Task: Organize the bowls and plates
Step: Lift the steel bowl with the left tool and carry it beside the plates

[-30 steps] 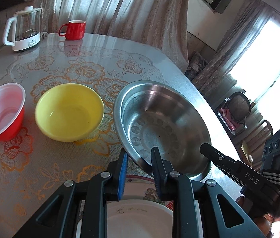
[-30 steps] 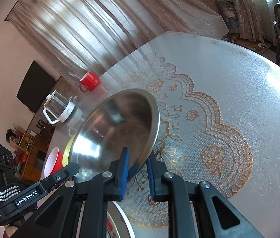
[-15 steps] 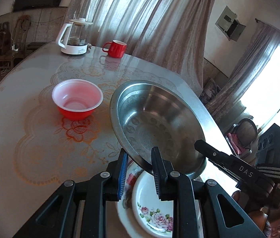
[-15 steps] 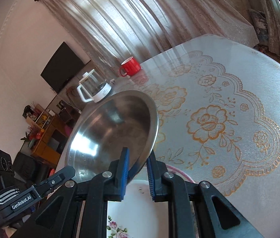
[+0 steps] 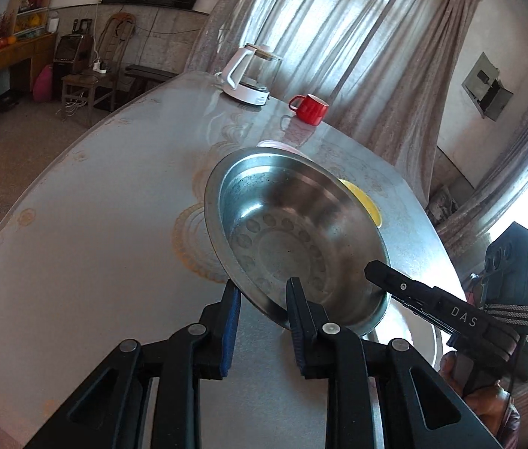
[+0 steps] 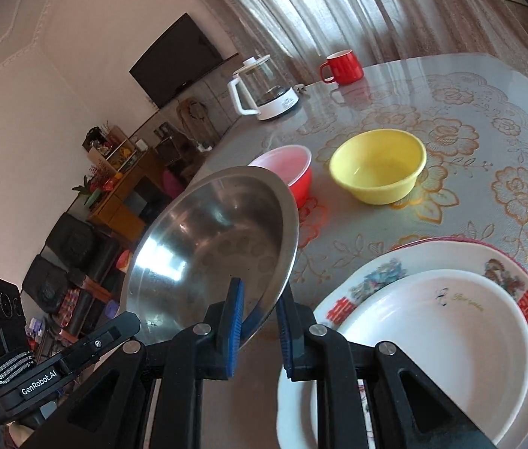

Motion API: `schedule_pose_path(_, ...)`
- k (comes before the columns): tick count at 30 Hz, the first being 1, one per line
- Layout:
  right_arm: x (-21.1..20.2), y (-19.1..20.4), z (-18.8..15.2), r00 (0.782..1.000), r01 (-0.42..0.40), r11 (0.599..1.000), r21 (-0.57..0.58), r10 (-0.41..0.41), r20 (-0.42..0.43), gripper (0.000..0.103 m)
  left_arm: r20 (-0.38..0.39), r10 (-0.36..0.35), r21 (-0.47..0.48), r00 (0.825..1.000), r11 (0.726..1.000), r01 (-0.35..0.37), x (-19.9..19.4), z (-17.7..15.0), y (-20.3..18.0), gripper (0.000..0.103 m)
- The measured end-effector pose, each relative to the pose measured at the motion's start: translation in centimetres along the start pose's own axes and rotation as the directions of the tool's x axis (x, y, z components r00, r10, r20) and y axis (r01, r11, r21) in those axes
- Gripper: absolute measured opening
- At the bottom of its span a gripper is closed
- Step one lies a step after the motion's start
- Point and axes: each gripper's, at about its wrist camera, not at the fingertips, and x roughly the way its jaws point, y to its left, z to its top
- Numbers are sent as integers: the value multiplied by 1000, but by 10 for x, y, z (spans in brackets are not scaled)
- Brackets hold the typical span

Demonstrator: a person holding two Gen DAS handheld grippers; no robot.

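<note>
Above the near edge of the table (image 6: 451,86), a steel basin (image 5: 294,239) is held clear of the surface, tilted, with its rim pinched on 2 opposite sides: the left gripper (image 5: 262,310) is closed on the near rim in its own view, and the right gripper (image 6: 258,318) is closed on the rim in the right wrist view. Each grip is seen to bear on a thin metal lip only. Just beside the basin, 2 stacked plates (image 6: 432,321) are noted on the table, a plain white one lying inside a larger patterned one. A red bowl (image 6: 290,172) and a yellow bowl (image 6: 380,166) stand further back, near each other but apart; a kettle (image 6: 264,89) and a red mug (image 6: 340,67) are set well apart at the far side. The principal risk is judged to be slippage: smooth steel could slide out of the pads if the 2 hands are moved unevenly or the tilt is increased. A dropped basin could strike and chip the plates. If it is lowered off-centre, the stack could be knocked or the bowls clipped.
</note>
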Motion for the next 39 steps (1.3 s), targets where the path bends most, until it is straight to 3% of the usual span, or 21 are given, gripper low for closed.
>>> schedule_pose_path(7, 32, 21, -21, 995, -3, 999, -49, -2, -98, 16, -40, 24, -69, 999, 997, -27, 3, -18, 34, 26)
schedule_pose_path(14, 46, 23, -31, 985, 22, 996, -82, -35, -166, 18, -48, 46, -51, 998, 998, -48, 9, -23, 36, 26)
schedule_pose_path(23, 43, 22, -32, 985, 36, 995, -90, -50, -165, 18, -46, 59, -16, 997, 998, -59, 8, -22, 34, 26)
schedule_pose_path(29, 43, 25, -31, 984, 43, 994, -102, -60, -165, 22, -35, 85, 13, 996, 996, -85, 6, -21, 35, 31)
schedule_pose_path(39, 41, 19, -26, 985, 61, 995, -82, -73, -158, 28, -1, 143, 58, 990, 988, -143, -2, -20, 30, 31)
